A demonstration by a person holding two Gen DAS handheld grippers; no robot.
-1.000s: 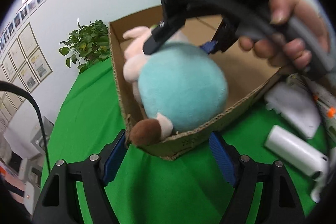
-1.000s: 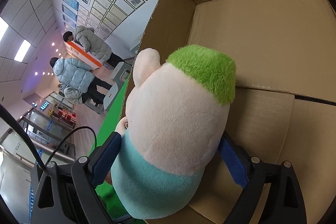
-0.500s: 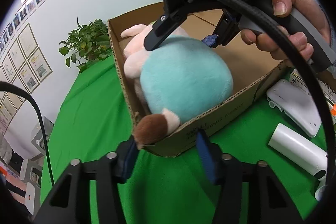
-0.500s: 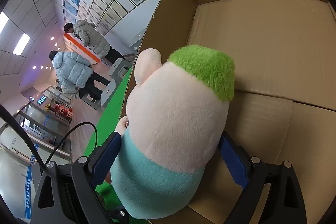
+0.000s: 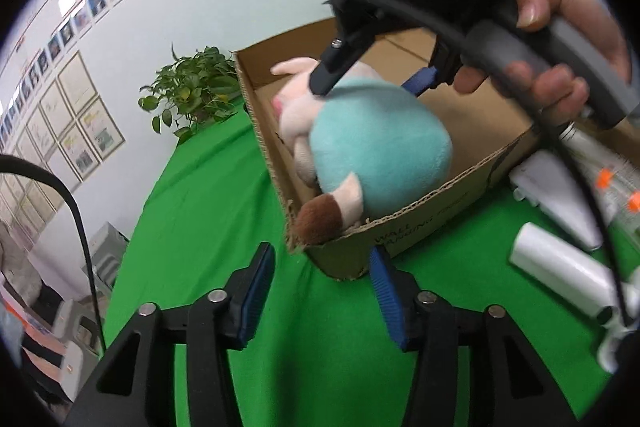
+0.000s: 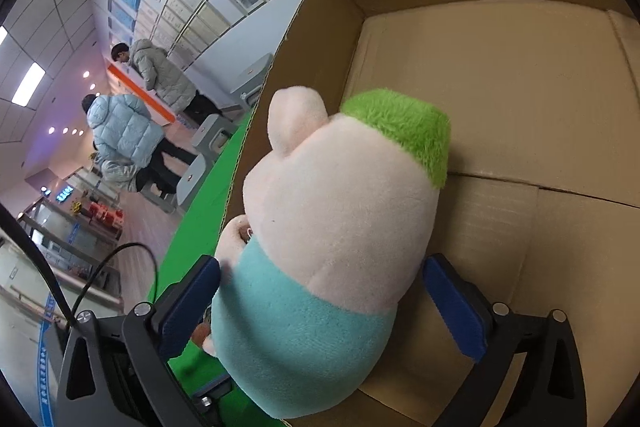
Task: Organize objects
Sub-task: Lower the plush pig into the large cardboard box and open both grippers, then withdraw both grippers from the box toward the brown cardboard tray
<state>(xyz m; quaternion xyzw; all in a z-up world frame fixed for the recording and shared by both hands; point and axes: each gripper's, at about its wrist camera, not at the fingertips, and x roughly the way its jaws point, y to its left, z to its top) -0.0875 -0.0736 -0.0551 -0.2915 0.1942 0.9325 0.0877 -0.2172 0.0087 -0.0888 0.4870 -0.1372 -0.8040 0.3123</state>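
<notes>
A plush pig [image 6: 328, 235] with a pink head, green hair tuft and teal body sits inside an open cardboard box [image 6: 520, 99], against its near left corner. It also shows in the left wrist view [image 5: 372, 147], one brown foot over the box [image 5: 420, 223] rim. My right gripper [image 6: 320, 303] straddles the plush body; its blue pads stand a little apart from the plush, open. In the left wrist view the right gripper [image 5: 376, 83] hangs above the box. My left gripper [image 5: 320, 287] is open and empty, just in front of the box corner above the green cloth.
A green cloth [image 5: 208, 211] covers the table. Right of the box lie a white cylinder [image 5: 560, 275], a white flat case [image 5: 556, 195] and a tube with orange marks [image 5: 604, 179]. A potted plant [image 5: 192, 95] stands behind the box. People stand in the hall far left [image 6: 132, 131].
The right gripper's pads have opened off the plush, which now rests in the box. The left gripper closed partly, then widened a little, staying near the box corner.
</notes>
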